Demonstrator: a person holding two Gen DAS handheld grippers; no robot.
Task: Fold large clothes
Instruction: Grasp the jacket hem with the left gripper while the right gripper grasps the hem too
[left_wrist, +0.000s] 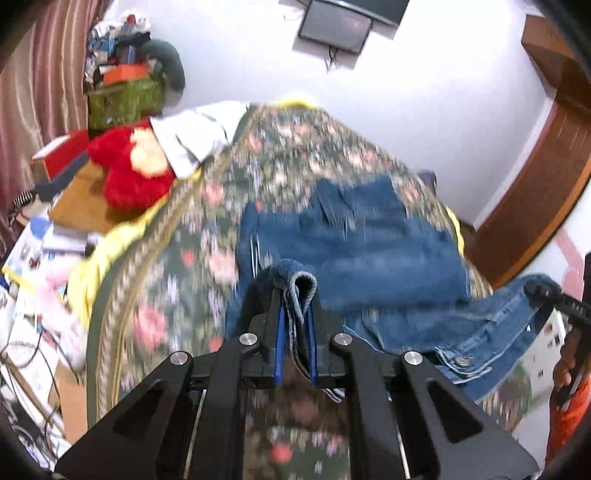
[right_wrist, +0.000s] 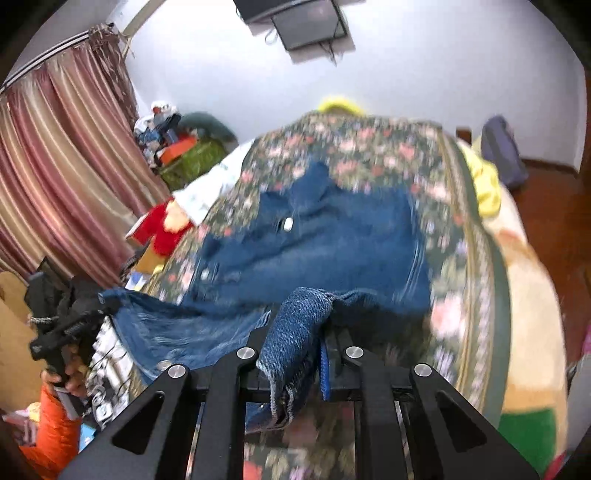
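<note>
Over the floral bedspread (left_wrist: 177, 258) a denim jacket (left_wrist: 354, 236) is spread, its near edge raised; the left claw (left_wrist: 295, 295) is clamped on one hem corner, the right claw (right_wrist: 299, 325) on another, presumably so the edge can be folded over evenly.

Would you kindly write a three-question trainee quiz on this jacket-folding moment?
1. True or false: the left claw is shut on the denim jacket.
2. What does the right claw grip: (a) bedspread, (b) jacket, (c) curtain?
3. What red thing lies left of the bed?

Key: 1 true. 2 b; denim sits between its fingers. 3 a red plush toy.
</note>
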